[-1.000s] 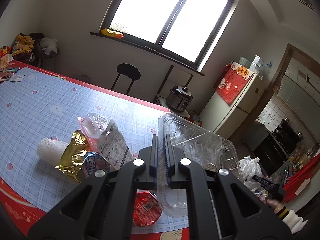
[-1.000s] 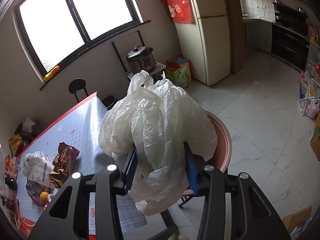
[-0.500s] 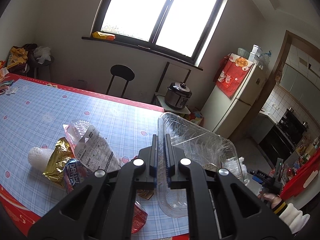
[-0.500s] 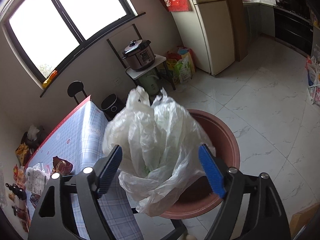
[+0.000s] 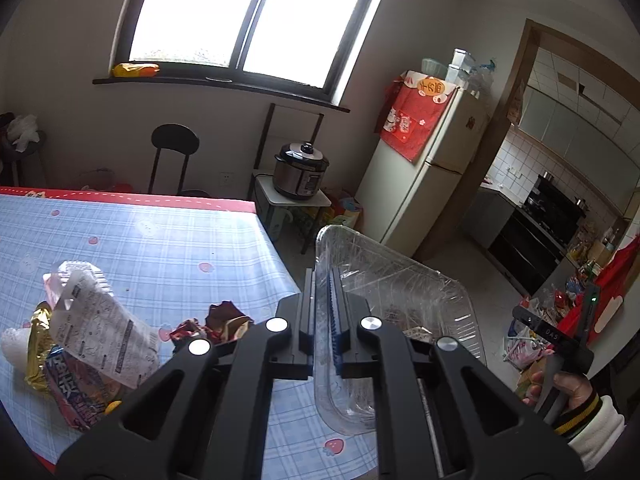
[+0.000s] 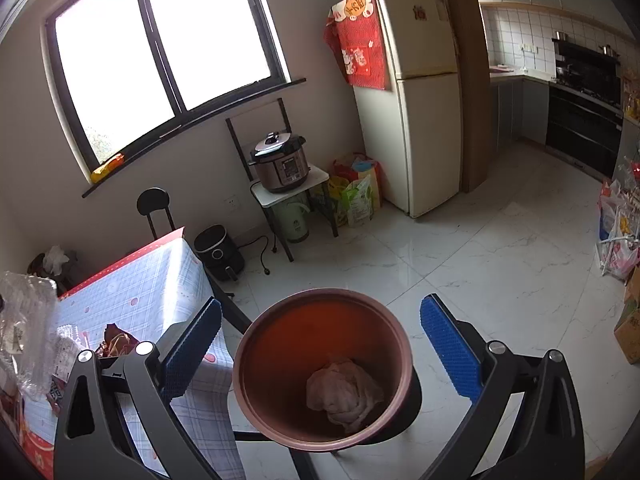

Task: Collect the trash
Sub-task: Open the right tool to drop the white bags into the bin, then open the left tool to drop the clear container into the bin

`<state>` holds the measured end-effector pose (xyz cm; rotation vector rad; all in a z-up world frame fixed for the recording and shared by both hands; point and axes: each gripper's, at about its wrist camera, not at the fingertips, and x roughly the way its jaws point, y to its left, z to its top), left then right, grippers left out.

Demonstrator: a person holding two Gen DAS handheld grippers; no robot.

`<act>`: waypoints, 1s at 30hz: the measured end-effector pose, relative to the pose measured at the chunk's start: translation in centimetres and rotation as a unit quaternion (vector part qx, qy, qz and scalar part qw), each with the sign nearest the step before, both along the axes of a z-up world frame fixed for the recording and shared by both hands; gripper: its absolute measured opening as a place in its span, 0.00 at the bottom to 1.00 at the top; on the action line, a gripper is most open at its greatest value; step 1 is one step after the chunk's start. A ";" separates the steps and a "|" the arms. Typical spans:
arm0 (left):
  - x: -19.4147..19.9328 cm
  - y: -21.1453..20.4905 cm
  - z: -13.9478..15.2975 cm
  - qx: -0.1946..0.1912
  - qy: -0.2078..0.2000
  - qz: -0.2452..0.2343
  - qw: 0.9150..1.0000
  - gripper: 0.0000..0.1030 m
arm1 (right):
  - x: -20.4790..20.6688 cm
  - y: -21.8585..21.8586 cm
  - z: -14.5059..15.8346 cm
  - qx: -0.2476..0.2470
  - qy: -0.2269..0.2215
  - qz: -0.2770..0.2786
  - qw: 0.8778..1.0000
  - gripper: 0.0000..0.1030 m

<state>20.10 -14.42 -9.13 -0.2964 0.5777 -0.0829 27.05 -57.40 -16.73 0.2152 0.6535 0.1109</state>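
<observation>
The left gripper [image 5: 323,322] was seen clamped nearly shut on the wall of a clear plastic tray [image 5: 400,300], which was carried above the edge of the counter [image 5: 160,248], most of its body jutting ahead and to the right of the jaws. The right gripper [image 6: 320,354] was held over the brown bin [image 6: 324,364], its jaws opening wide with nothing pressed between the pads; a crumpled white bag [image 6: 344,392] lay at the bottom of the bin, directly below the fingers. The step in hand was judged to be the delivery of the tray to the bin. It would be done well if the right gripper were drawn clear first, the tray brought squarely above the rim and tipped long end down before release, since its breadth could catch the rim. More wrappers [image 5: 84,344] were left on the counter, to the left of the left gripper.
</observation>
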 end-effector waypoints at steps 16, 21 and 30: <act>12.8 -19.2 -4.2 0.085 0.032 -0.120 0.989 0.54 | -6.7 -9.2 1.0 -0.003 0.005 -0.093 0.996 0.95; 12.1 -22.1 -3.2 0.104 -0.008 -0.159 0.982 0.95 | -7.9 -10.5 1.9 -0.004 -0.004 -0.113 0.994 0.95; 9.2 -16.1 -1.3 0.108 -0.017 -0.117 0.987 0.95 | -8.3 -9.5 4.9 -0.025 -0.045 -0.109 0.993 0.95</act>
